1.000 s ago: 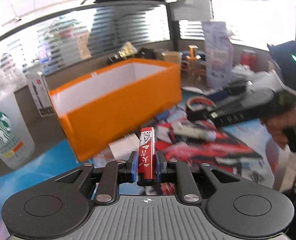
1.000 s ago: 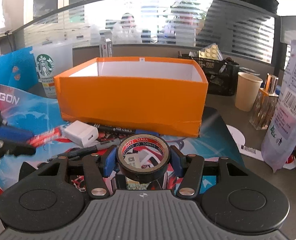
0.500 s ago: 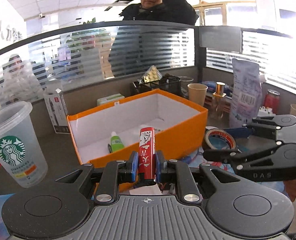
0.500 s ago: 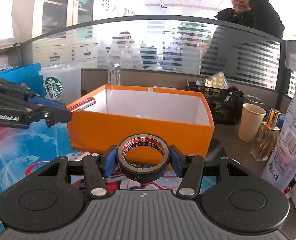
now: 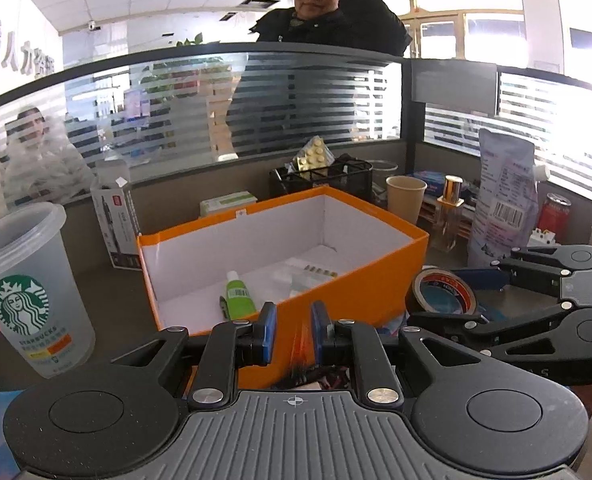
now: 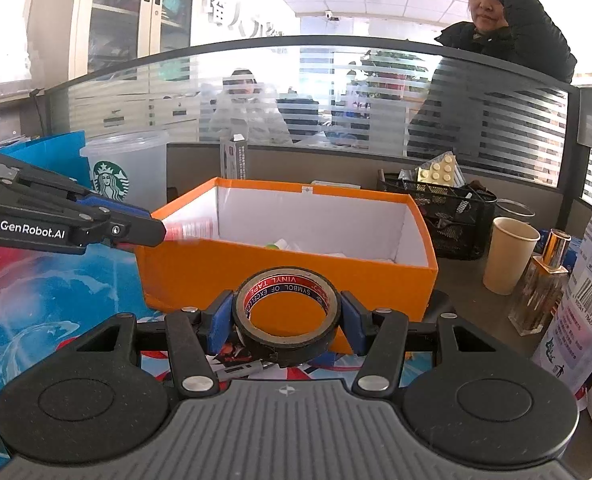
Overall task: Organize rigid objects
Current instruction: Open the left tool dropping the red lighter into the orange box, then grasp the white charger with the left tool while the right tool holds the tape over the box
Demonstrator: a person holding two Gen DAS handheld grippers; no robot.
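Note:
An orange box point(image 5: 376, 292) point(image 6: 215, 276) with a white inside stands open in front of both grippers. In it lie a green bottle point(image 5: 237, 298) and a clear packet. My left gripper point(image 5: 292, 332) point(image 6: 155, 232) hovers at the box's near left corner, shut on a red stick point(image 5: 298, 356) point(image 6: 187, 229). The stick is blurred and pokes over the rim. My right gripper point(image 6: 287, 314) point(image 5: 436, 298) is shut on a black roll of vinyl tape point(image 6: 283, 354) point(image 5: 444, 296), held level just short of the box's front wall.
A Starbucks cup point(image 5: 27, 292) stands left of the box. To its right are a paper cup point(image 6: 510, 254), a glass perfume bottle point(image 6: 544, 284) and a white pouch point(image 5: 504, 200). A black mesh organiser point(image 6: 448, 216) sits behind. A person stands beyond the glass partition.
Both grippers have risen from the printed mat to the box's rim. The red stick, upright between the left pads before, now sits lower and blurred. The tape stays gripped.

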